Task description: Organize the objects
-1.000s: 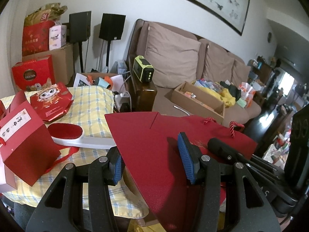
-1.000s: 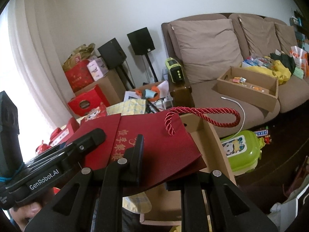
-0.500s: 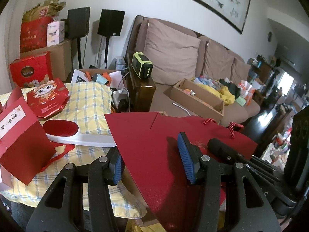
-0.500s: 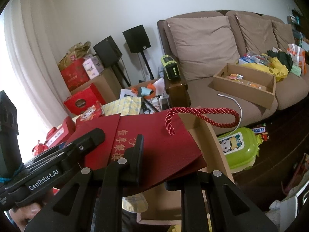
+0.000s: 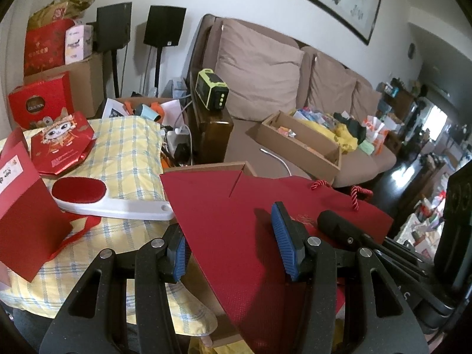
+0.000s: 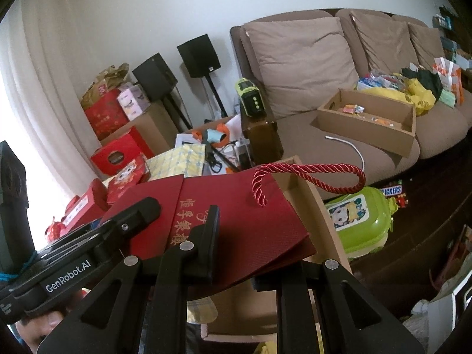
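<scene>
Red bag, folded flat, is held out level over an open cardboard box, its far edge reaching past the box's near wall. In the left view, free room is seen at nine o'clock over the checked cloth, broken only by a white-handled brush lying just beside the bag's left edge; at three o'clock the way is crowded by the right gripper and its handle. The bag is textured dark red card, with gold characters on its face and a twisted red cord handle arching over the box opening. Its near corner is clamped edge-on by the right gripper, whose jaws are nearly closed on the folded layers. The left gripper is tilted downward with its blue pads about half apart: the right pad seems to rest on the bag's top face and the left pad sits at the bag's edge, but whether they press cannot be told. A hand is glimpsed at seven o'clock in the right view.
</scene>
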